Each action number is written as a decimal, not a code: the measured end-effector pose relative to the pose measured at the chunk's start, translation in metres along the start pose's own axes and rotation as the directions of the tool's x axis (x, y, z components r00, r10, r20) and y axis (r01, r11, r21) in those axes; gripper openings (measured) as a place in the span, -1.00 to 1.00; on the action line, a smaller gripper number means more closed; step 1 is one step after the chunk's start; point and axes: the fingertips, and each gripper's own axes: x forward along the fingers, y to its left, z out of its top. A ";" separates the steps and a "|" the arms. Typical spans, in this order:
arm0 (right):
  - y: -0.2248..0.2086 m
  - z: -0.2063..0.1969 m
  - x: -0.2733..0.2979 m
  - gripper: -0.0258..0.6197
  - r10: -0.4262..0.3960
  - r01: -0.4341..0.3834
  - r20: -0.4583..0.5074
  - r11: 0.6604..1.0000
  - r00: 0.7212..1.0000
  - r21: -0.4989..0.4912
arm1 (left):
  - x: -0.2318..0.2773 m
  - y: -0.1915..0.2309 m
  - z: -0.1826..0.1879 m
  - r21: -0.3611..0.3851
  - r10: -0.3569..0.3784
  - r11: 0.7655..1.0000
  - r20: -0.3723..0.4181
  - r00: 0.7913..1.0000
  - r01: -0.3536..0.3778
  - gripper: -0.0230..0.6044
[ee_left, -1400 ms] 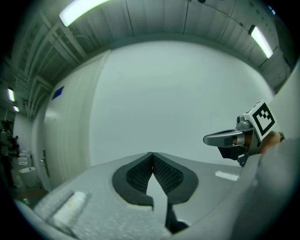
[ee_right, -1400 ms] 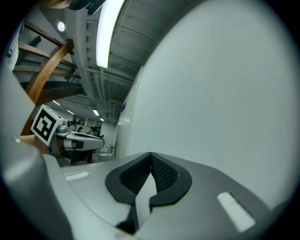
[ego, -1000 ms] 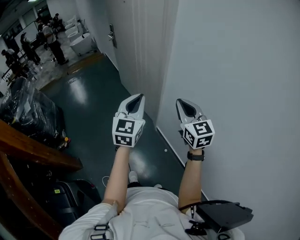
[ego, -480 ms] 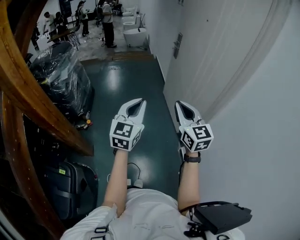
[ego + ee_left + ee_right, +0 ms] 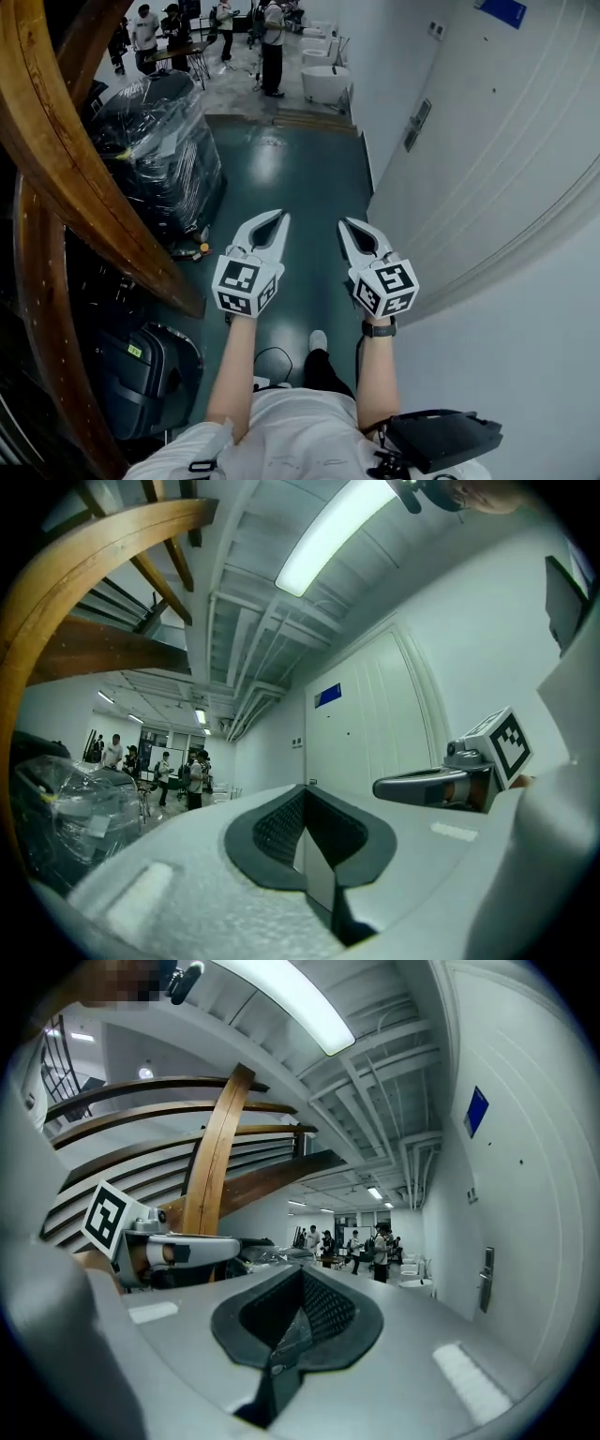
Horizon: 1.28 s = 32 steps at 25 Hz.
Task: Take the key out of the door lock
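**A:** Corridor with a glossy dark-green floor (image 5: 291,178) and white walls. So where's the key?

**B:** I can't make it out. The door lock (image 5: 412,126), a lever handle on a long plate, sits on the white door (image 5: 469,150) well ahead on the right. The key should be in that plate, but it is too small to see in any view.

**A:** How would it handle, do you reckon?

**B:** Probably small, light, rigid metal, and a bit slick. I'd pinch the flat head on its two faces and draw it straight out along the keyhole. A crooked pull could jam it, and it may need turning upright first.

**A:** And the claws?

**B:** The left gripper (image 5: 278,217) and right gripper (image 5: 345,223) are both closed with nothing between the pads. They are held out side by side, well short of the door. One would have to open before taking the key.

**A:** Anything around?

**B:** A blue sign (image 5: 499,11) is high up near that door. On the left, a plastic-wrapped load (image 5: 159,141) and a dark suitcase (image 5: 141,375) sit under curved wooden stair beams (image 5: 56,159). People (image 5: 272,33) and white bathtubs (image 5: 323,82) are at the far end.
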 end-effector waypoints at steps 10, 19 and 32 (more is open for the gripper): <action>-0.128 0.017 0.136 -0.90 0.123 -0.122 0.031 0.992 0.992 -0.027 | 0.166 0.061 0.003 0.051 0.045 0.998 -0.010 0.999 -0.044 -0.92; -0.202 0.022 0.223 -0.90 0.209 -0.210 0.067 0.978 0.976 0.010 | 0.259 0.118 0.016 0.091 0.130 0.987 0.010 0.991 -0.131 -0.92; -0.261 0.015 0.448 -0.90 0.197 -0.197 0.052 0.980 0.979 -0.003 | 0.390 0.311 -0.004 0.093 0.120 0.988 0.029 0.992 -0.122 -0.92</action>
